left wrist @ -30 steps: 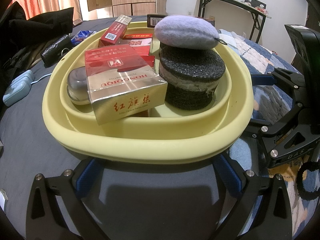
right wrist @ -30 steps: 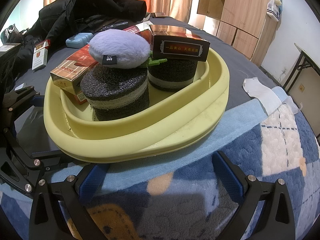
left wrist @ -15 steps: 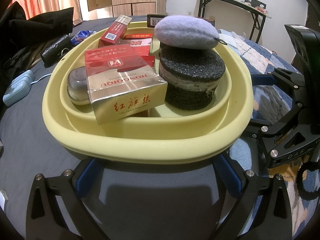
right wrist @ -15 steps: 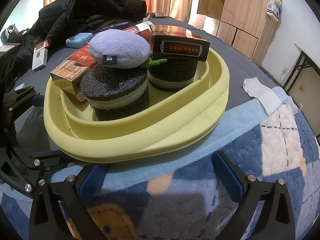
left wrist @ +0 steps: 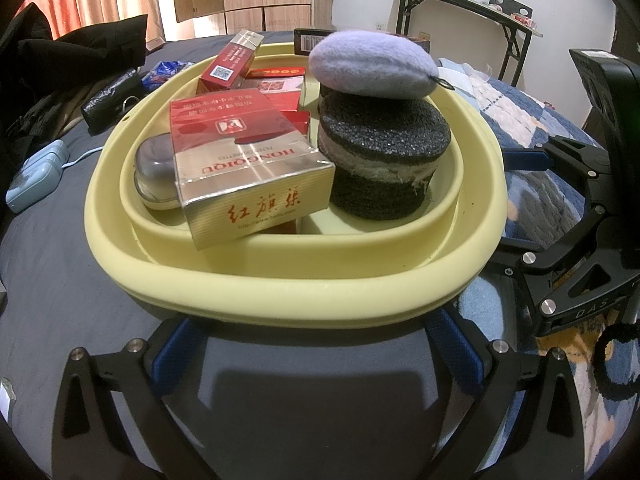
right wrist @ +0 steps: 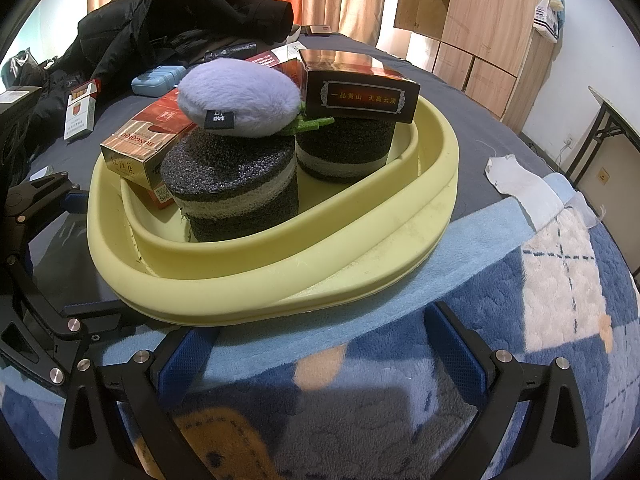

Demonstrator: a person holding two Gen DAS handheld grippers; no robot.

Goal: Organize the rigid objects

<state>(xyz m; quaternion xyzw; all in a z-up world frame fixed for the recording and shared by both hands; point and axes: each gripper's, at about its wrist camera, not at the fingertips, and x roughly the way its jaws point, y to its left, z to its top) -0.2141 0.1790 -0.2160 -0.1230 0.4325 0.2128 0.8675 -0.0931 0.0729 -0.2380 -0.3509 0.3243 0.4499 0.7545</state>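
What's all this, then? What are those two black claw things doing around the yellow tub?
A person holds two hand grippers beside a yellow basin on a bed. The left gripper and right gripper are both open, each with its fingers reaching under the basin's rim, holding nothing. Inside sit cigarette packs, including a gold and red pack, and two black foam cylinders. A purple plush pad lies on the nearer cylinder and a dark box on the farther.
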